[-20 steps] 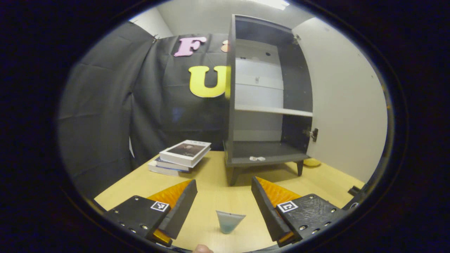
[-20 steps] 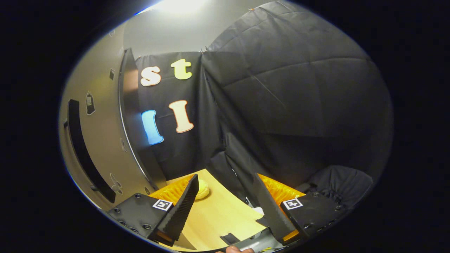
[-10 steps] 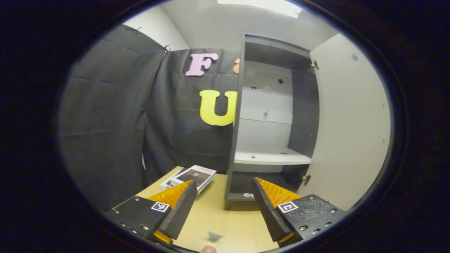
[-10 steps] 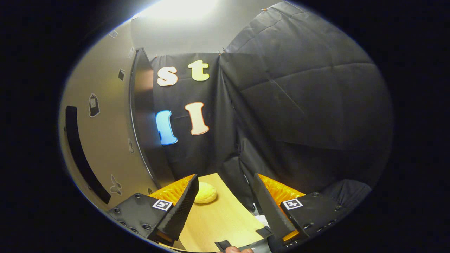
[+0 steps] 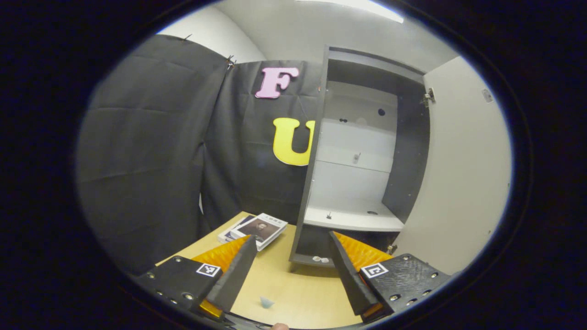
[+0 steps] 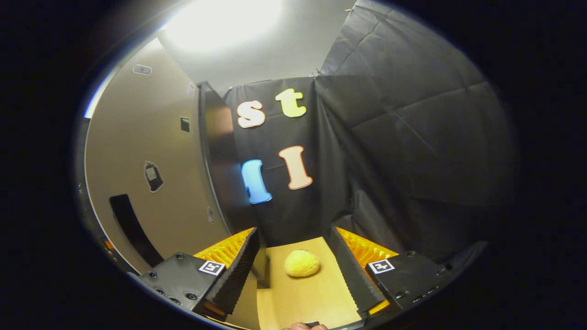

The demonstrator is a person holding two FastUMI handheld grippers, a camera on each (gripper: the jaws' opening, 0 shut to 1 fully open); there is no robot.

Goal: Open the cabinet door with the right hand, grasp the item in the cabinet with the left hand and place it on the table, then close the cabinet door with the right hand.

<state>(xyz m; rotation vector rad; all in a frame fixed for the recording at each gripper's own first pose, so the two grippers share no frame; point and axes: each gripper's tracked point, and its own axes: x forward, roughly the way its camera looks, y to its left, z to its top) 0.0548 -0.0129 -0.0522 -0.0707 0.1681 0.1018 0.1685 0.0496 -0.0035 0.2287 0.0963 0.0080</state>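
Observation:
The dark grey cabinet point(image 5: 316, 160) stands open on the wooden table point(image 5: 302, 293) in the left gripper view, its pale door point(image 5: 458, 183) swung out to the right. Its white shelf point(image 5: 353, 219) carries nothing large. A small pale blue cone-shaped item point(image 5: 266, 301) sits on the table low in that view, beneath and between the fingers of my left gripper point(image 5: 290, 238), which is open and holds nothing. In the right gripper view, the door's outer face point(image 6: 151, 151) with its black handle point(image 6: 133, 229) is at the left. My right gripper point(image 6: 293, 231) is open beside it, holding nothing.
Two stacked books point(image 5: 259, 228) lie on the table left of the cabinet. Small white bits point(image 5: 317, 259) rest on the cabinet's bottom board. A yellow round lump point(image 6: 301, 263) lies on the table beyond the right fingers. Black cloth walls close in the back and sides.
The left gripper has risen and drawn back from the blue item, which now looks smaller and lower. The right gripper has swung so the yellow lump sits between its fingers in view.

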